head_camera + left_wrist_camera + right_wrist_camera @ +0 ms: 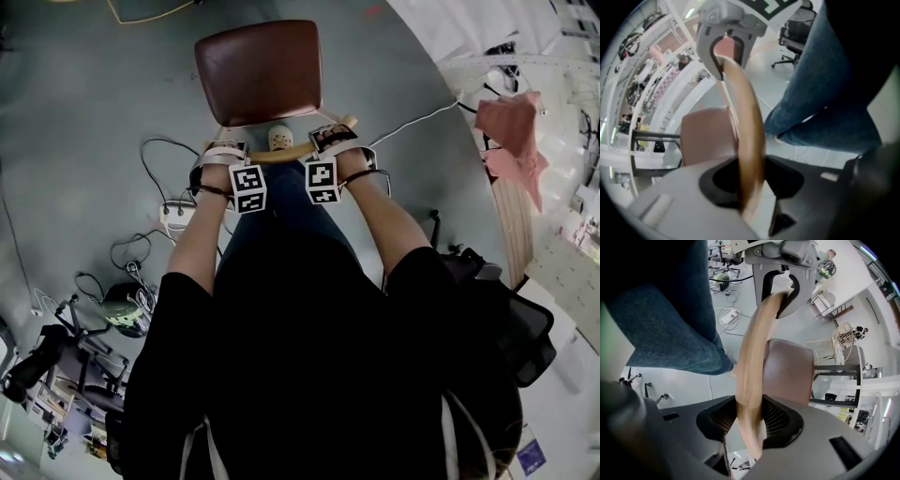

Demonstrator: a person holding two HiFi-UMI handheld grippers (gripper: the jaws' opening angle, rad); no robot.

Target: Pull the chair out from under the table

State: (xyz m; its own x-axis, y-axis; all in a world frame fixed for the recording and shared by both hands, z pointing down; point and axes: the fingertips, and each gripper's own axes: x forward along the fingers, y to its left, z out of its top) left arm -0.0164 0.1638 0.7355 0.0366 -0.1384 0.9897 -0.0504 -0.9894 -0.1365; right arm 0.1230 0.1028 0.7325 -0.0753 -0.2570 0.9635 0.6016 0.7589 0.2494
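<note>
A chair with a brown padded seat [260, 72] stands on the grey floor in front of me. Its curved wooden back rail [281, 154] runs between my two grippers. My left gripper [225, 156] is shut on the rail's left part, and my right gripper [339, 141] is shut on its right part. In the left gripper view the rail [746, 136] passes straight through the left gripper [751, 190], with the seat [705, 133] beyond. The right gripper view shows the rail [754, 362] clamped in the right gripper [749, 423] beside the seat [787, 369].
A white table [441, 28] lies at the upper right, with a pink cloth [511, 141] on a bench beyond it. Cables and a power strip [173, 214] lie on the floor at the left. A black office chair [511, 323] stands at my right. My shoe [280, 138] is under the rail.
</note>
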